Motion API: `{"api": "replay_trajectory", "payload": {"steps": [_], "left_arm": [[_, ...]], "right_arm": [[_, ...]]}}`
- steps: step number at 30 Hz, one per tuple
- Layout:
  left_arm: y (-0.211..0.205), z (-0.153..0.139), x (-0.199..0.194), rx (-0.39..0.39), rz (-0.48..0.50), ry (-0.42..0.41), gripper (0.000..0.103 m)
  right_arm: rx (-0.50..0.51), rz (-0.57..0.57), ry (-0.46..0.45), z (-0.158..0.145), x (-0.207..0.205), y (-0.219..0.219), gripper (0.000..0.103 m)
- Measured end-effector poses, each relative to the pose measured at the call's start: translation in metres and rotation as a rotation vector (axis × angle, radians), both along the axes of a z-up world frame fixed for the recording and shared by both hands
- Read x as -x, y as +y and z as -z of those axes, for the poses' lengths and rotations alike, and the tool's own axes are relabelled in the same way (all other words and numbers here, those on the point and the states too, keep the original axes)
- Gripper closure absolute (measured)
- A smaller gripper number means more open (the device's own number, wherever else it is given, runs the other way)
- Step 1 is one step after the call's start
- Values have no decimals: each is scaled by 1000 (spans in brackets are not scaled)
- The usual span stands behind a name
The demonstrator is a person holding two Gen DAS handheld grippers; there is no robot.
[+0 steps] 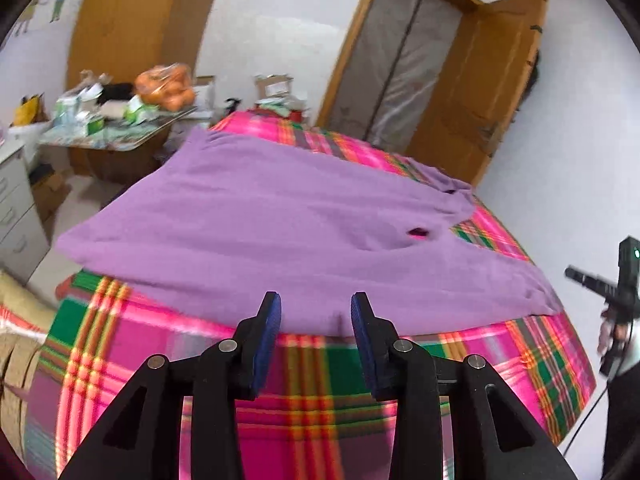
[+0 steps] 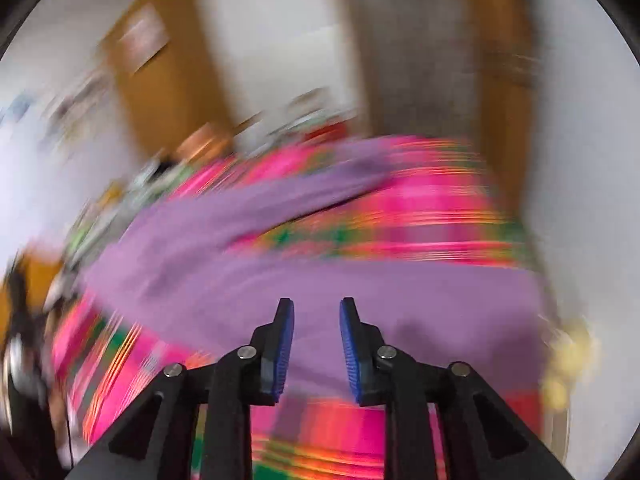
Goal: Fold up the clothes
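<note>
Garment: purple top [image 1: 256, 216] spread flat on the plaid bed [image 1: 312, 380], its far edge smeared in the right wrist view.
Left claw [image 1: 316, 312]: pads apart, empty, over the near hem.
Right claw [image 2: 316, 316]: apart, seemingly empty; heavy blur.
Tabletop [image 1: 120, 140]: cluttered, contents hard to read.

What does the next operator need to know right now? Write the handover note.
Left gripper: open, empty, above the near hem of the purple garment.
Right gripper: open, empty; its view is badly blurred.
Garment: spread flat on the plaid bedspread, one sleeve running toward the right edge, small hole near the middle.
Done: laid out, apparently unfolded.
Left: all folds; probably start with the sleeves.
</note>
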State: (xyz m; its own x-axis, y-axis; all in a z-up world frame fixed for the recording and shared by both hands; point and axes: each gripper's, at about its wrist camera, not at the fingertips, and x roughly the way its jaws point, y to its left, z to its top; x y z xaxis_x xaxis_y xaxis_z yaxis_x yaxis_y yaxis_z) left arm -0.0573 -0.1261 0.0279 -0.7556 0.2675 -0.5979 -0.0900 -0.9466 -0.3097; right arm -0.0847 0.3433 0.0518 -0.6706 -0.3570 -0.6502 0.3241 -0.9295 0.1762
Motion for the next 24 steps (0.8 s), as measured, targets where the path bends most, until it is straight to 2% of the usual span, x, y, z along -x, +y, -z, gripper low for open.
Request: {"api": "replay_trajectory", "payload": {"steps": [3,5,8,14,16,17,20,24], "left_arm": [[-13,6,-1,-7,-36,-24,64],[-20,8,-3,-14,-50,-32,64],[-26,9,-6,-17,-62,-33,64],[-29,12,-6,-28,-64,-38,63],[-29,13,-6,-28,-66,-41,63],[-30,12,-7,-29,-68,-40,63],[-34,10,-9,-32,-78,-31,63],[-46,5,-14,-58,-119,-5,63]], "right_arm": [[-104,-222,-19,18,10,-71,71],[-167,-307,-22,26,14,-102,70],[-217,-387,-23,31,21,-125,63],[-252,-498,-121,46,39,-143,63],[-225,-500,-148,44,38,-139,82],[-207,-502,-156,42,35,-137,96],[-174,-552,-151,36,12,-135,97],[-223,-618,-186,48,-18,-140,96]]}}
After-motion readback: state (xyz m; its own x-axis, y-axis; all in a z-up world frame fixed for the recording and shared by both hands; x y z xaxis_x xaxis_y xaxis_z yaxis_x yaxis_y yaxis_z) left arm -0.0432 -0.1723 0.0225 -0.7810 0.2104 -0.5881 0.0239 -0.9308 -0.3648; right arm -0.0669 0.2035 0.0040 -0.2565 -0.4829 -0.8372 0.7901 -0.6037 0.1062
